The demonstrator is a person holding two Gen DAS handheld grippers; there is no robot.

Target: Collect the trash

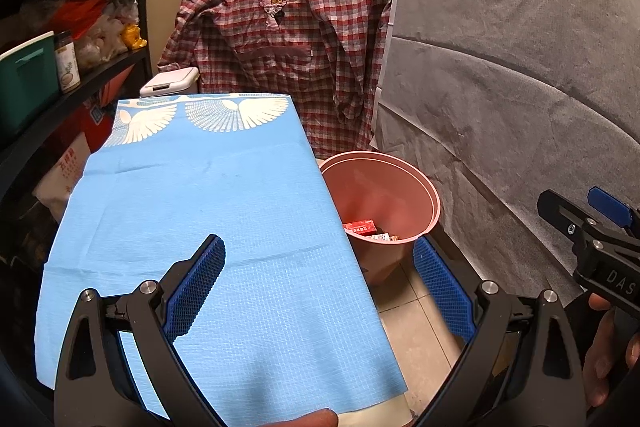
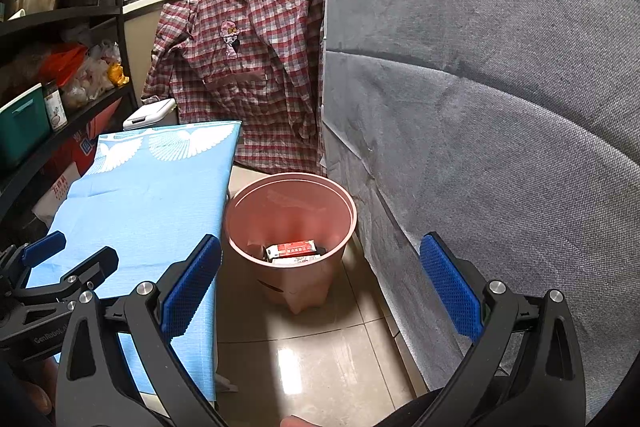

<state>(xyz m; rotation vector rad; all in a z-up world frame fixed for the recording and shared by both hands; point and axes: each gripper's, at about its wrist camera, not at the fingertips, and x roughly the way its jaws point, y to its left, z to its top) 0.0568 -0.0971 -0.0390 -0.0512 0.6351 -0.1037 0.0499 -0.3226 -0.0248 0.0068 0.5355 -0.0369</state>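
Trash (image 2: 294, 251) down in the pink bin (image 2: 352, 219): a red and white box on top, more small packs under it, too small to tell apart. Same red box (image 1: 360, 227) seen from the left wrist view, low inside the pink bin (image 1: 434, 199). Bin standing upright on the shiny tiled floor (image 2: 320, 359), between the blue-covered table (image 2: 152, 195) and a big gray cloth (image 2: 500, 107) hung on the right. Bin just beside the table edge, near the gray cloth.

Left gripper (image 1: 320, 291) wide apart, nothing between the blue pads. One pad over the blue table cover (image 1: 200, 207), the other past the table edge, near the bin. Hovering above the table's near right side, not touching the cover as far as can be seen.

Right gripper (image 2: 320, 295) spread wide too, holding nothing. Floor showing between its fingers, bin straight ahead and a bit lower. Left pad close to the table's edge, right pad in front of the gray cloth.

Each gripper peeking into the other's view: right one (image 1: 592, 227) at the far right of the left view, left one (image 2: 52, 267) at the far left of the right view.

White bird wings printed on the far end of the table cover. Behind it, a red checked shirt (image 2: 244, 67) hanging down with a small pink picture on the chest. A white lidded box (image 2: 150, 115) tucked by the table's far corner. Dark shelves (image 2: 60, 15) on the left, with a green box (image 2: 22, 127), a jar, and bags.
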